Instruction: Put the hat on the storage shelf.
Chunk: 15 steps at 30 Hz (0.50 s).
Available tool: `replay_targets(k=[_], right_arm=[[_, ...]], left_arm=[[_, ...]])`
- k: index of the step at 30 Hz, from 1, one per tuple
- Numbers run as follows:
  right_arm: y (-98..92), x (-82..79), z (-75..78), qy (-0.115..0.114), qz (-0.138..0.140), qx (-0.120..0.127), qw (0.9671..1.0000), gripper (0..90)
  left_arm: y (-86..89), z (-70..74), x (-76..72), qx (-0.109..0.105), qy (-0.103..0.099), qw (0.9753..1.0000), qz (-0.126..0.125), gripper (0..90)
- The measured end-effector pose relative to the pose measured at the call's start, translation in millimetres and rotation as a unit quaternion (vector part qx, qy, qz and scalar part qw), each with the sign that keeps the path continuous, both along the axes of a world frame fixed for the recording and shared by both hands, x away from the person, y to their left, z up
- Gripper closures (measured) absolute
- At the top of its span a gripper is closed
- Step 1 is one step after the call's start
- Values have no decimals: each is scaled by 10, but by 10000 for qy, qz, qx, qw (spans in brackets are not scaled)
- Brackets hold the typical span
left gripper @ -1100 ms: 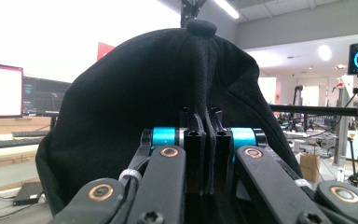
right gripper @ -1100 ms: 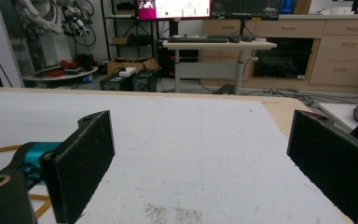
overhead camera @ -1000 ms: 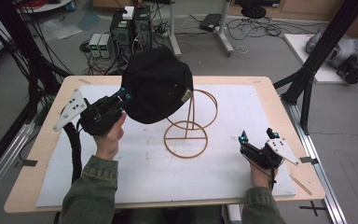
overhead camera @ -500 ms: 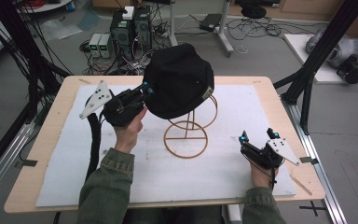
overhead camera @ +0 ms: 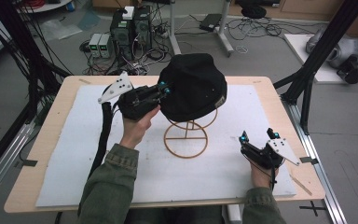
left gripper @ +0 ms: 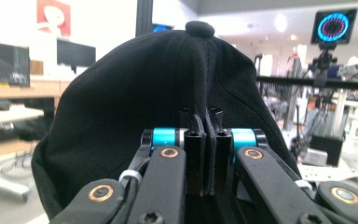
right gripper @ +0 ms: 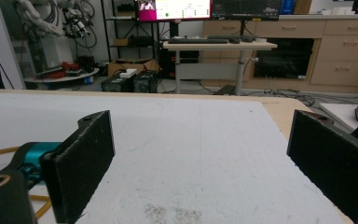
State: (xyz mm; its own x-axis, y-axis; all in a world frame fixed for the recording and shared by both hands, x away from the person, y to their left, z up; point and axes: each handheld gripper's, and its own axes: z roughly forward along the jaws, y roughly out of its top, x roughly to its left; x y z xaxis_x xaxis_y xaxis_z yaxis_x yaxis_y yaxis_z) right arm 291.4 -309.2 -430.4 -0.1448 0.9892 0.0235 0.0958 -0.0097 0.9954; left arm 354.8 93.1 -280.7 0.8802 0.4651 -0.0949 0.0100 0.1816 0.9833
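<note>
While pinching a fold of the black cap [overhead camera: 193,91] between the left gripper [overhead camera: 164,88] fingers, lowering it over the wire stand [overhead camera: 186,135] on the counter [overhead camera: 65,140], next needing centring and release, right gripper [overhead camera: 257,138] resting nearby, fingers apart.

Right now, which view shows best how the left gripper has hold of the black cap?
The left gripper view: the left gripper has its jaws pinched shut on a fold of the black cap. The high view shows the cap over the wire stand, the grip itself small. The right gripper view looks across the white mat.
</note>
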Motion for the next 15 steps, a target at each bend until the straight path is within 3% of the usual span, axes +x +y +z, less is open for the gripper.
replay_targets(k=[6, 10, 15], right_arm=[[1, -7, 1, -5, 0, 4, 10000, 64], [6, -3, 2, -21, 25, -23, 10000, 64], [11, -1, 3, -45, 27, -45, 10000, 64]], left_arm=[[-26, -22, 5, 297, 128, 9995, -49, 874], [-53, -29, 26, 454, 321, 9984, -80, 870], [-88, -32, 16, 595, 332, 9976, -97, 864]])
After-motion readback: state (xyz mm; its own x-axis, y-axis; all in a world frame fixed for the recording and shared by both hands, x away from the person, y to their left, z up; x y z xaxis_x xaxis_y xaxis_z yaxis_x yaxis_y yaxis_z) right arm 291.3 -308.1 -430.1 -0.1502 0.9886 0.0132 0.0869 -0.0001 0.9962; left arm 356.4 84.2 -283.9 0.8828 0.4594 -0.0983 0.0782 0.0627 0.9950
